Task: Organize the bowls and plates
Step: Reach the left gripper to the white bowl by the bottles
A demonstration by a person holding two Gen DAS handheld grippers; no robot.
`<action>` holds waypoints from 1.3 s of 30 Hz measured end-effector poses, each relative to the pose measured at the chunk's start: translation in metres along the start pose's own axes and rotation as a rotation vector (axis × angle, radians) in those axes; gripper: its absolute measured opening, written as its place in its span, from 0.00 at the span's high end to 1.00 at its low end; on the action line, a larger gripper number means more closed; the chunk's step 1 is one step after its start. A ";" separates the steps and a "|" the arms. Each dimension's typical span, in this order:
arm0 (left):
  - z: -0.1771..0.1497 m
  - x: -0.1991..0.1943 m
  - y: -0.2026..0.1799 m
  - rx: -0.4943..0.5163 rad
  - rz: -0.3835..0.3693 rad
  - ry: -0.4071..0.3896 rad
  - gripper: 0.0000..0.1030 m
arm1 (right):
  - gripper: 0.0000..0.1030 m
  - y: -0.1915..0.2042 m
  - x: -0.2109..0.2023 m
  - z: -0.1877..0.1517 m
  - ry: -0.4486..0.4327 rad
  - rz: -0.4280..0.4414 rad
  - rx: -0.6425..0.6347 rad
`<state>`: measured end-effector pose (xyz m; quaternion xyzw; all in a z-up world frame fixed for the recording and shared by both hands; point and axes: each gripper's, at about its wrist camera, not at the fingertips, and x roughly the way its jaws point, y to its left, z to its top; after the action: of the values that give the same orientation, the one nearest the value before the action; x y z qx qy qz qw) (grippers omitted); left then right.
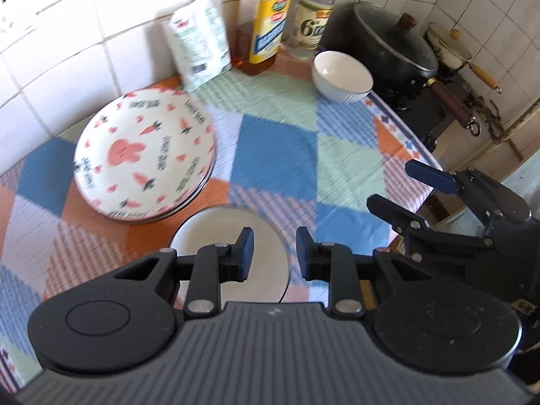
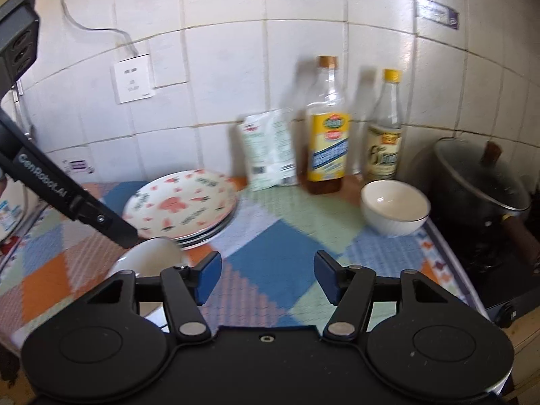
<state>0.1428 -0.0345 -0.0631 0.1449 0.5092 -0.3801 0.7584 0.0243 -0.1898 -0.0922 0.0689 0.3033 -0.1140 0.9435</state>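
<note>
Left to right on the patchwork cloth (image 1: 280, 155):

- Stack of plates (image 1: 145, 152) far left, near the tiled wall (image 1: 111, 3). Top one has a pink rabbit and carrot print, sitting a bit tilted on the ones under it. Same stack in the right wrist view (image 2: 182, 206).
- Plain white bowl (image 1: 233, 263) just in front of the stack, near the cloth's front edge. In the right wrist view (image 2: 152, 256) it's partly hidden.
- Left gripper (image 1: 274, 253) hangs above that bowl, pointing steeply down. Jaws have a narrow gap, nothing between the pads, no contact with the bowl visible. From the right wrist view only its body and one finger show, over the bowl, tip close to the rim; can't tell if touching.
- White packet (image 1: 199, 44) leaning on the wall, then an oil bottle (image 1: 266, 30) with yellow label, then a clear bottle (image 1: 312, 23), all in a row at the back.
- Second white bowl (image 1: 342, 76) upright at the right end of the cloth, just in front of the clear bottle, empty.
- Right gripper (image 2: 268, 278) over the middle of the cloth, jaws about half apart, empty. Well apart from both bowls.
- Dark pot (image 1: 381, 44) with glass lid on the stove, right of the cloth; a small cream pan (image 1: 449, 45) behind it.
</note>
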 end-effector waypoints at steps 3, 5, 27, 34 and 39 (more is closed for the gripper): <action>0.009 0.011 -0.006 -0.001 -0.031 -0.018 0.75 | 0.35 -0.018 0.008 0.000 -0.007 -0.028 0.026; 0.018 0.020 -0.006 -0.013 -0.061 -0.019 0.75 | 0.34 -0.029 0.016 -0.001 -0.004 -0.054 0.040; 0.148 0.112 -0.018 0.232 -0.152 -0.045 0.55 | 0.13 -0.108 0.140 0.002 0.020 -0.233 0.231; 0.171 0.152 -0.034 0.399 -0.101 -0.103 0.46 | 0.11 -0.123 0.182 -0.004 0.130 -0.231 0.203; 0.185 0.190 -0.043 0.380 -0.134 -0.097 0.42 | 0.11 -0.130 0.195 -0.011 0.111 -0.252 0.220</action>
<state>0.2705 -0.2571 -0.1428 0.2328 0.3999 -0.5253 0.7141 0.1389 -0.3469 -0.2233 0.1395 0.3470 -0.2597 0.8903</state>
